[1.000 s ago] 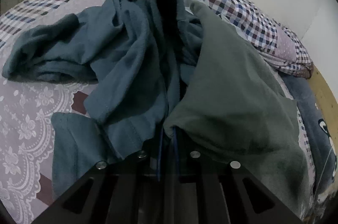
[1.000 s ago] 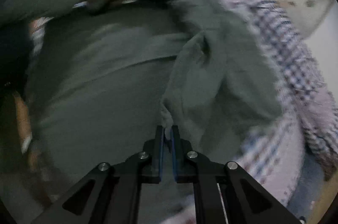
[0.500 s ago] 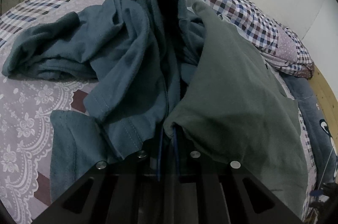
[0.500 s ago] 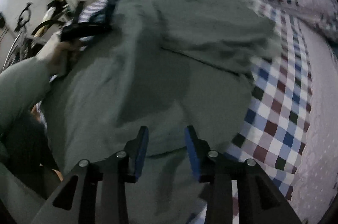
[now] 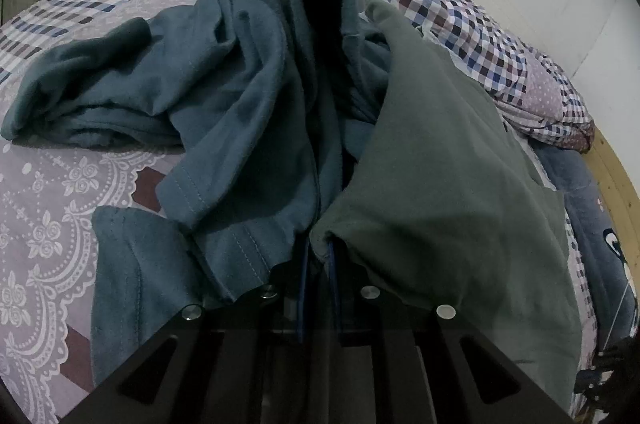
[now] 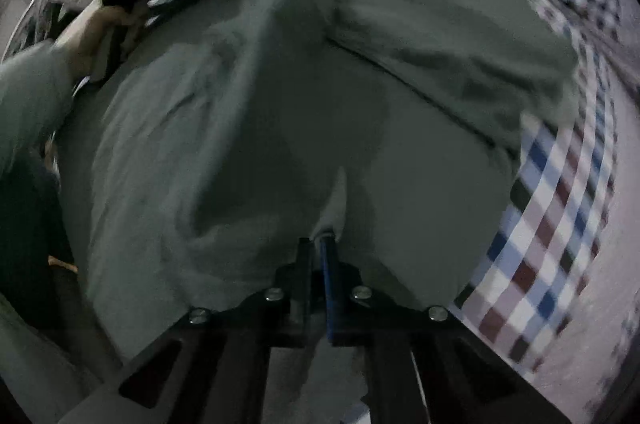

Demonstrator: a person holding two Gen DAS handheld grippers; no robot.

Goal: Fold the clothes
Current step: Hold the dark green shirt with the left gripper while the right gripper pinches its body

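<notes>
- The left claw [image 5: 318,252] was pinched shut on an edge of the grey-green shirt [image 5: 452,191], on the bed [image 5: 52,207].
- The right claw [image 6: 318,244] was also clamped tight on a fold of that shirt [image 6: 280,95].
- The shirt ran lengthwise away from the left claw toward the checked quilt [image 5: 472,19], draped partly over a crumpled teal garment [image 5: 224,95].

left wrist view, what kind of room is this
Most likely a bedroom: clothes lie on a bed with a lace-print lilac sheet, a checked quilt is bunched along the far side, and a wooden bed frame edges the right.
</notes>
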